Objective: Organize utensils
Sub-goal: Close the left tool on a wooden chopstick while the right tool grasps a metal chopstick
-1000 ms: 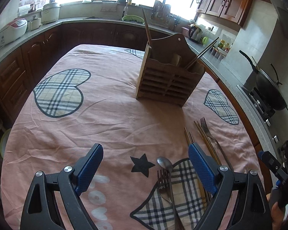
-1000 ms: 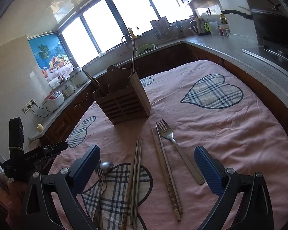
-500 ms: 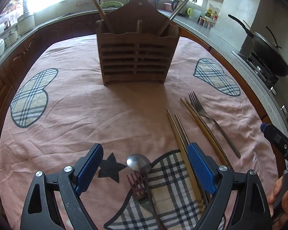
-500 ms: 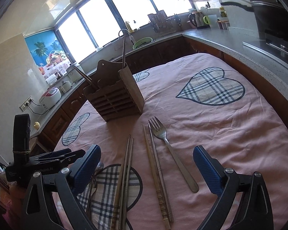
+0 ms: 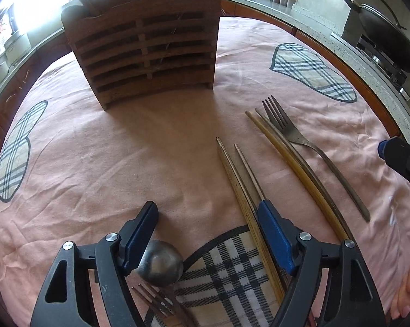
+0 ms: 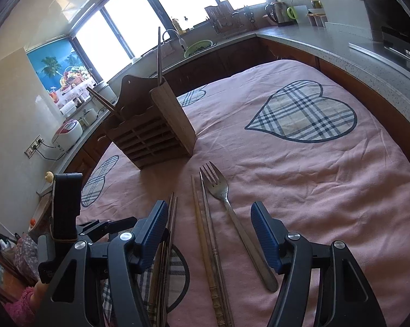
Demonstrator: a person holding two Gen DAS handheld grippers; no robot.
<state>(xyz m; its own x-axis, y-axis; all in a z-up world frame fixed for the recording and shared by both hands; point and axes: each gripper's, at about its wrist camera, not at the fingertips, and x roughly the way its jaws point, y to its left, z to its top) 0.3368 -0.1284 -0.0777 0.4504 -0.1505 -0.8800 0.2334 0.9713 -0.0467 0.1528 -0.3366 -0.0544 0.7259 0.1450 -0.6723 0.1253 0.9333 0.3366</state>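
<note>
left gripper (image 5: 206,218) closing with jaws apart above spoon (image 5: 160,263), bowl toward wooden holder (image 5: 147,51), right gripper (image 6: 209,218) closing astride fork (image 6: 232,218) and chopsticks (image 6: 207,239), lying lengthwise, tines toward holder

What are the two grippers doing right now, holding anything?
Left gripper: open, closing around the spoon, holding nothing.
Right gripper: open, closing over the chopsticks and fork, holding nothing.

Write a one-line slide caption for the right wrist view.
Right gripper closing over fork and wooden chopsticks before slatted wooden utensil holder.
</note>
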